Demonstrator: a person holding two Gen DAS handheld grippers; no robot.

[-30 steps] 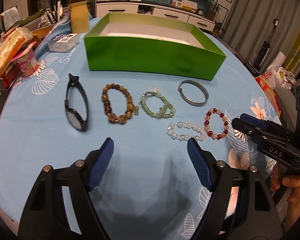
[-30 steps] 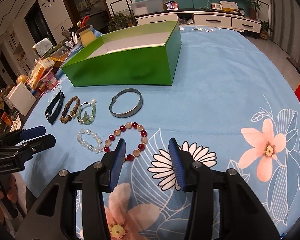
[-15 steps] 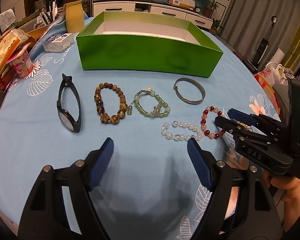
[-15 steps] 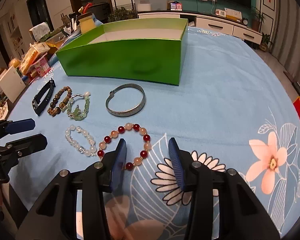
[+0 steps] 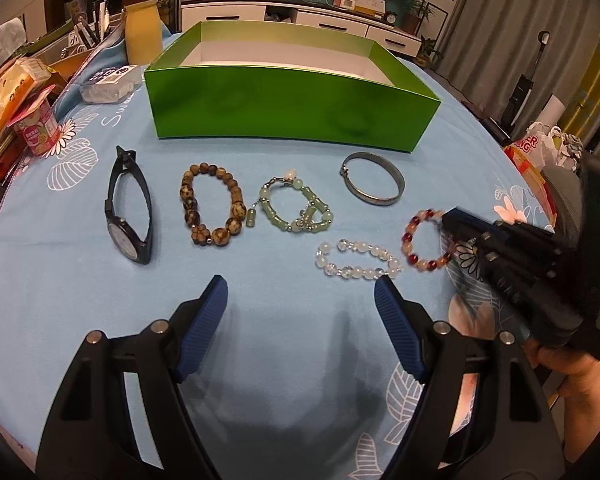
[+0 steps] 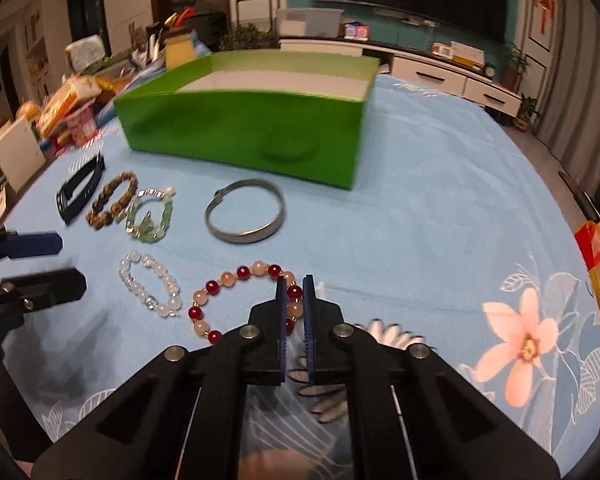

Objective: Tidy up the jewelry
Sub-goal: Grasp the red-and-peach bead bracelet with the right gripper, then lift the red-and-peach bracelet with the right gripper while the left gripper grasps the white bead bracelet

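Nearest the right wrist camera, the right gripper [image 6: 291, 294] has its blue pads pinched on the near right side of the red and pink bead bracelet [image 6: 236, 284], which lies flat on the blue flowered worktop [image 6: 440, 208], its loop stretched slightly from near left to far right. The left gripper [image 5: 300, 308] hangs over bare cloth with its jaws wide apart and nothing between them. Just left of the red bracelet lies the clear bead bracelet [image 5: 358, 260], squeezed into a narrow oval with its long axis running left to right. Farther back a row runs across the worktop: the black watch [image 5: 130, 204] on its edge, long axis pointing from the camera toward the box; the brown bead bracelet [image 5: 214, 210], an oval stretched the same way; the green jade bracelet [image 5: 296, 206], bunched up; and the metal bangle [image 5: 374, 184], lying flat. Behind them stands the open green box [image 5: 292, 104], its long side facing the row, white inside
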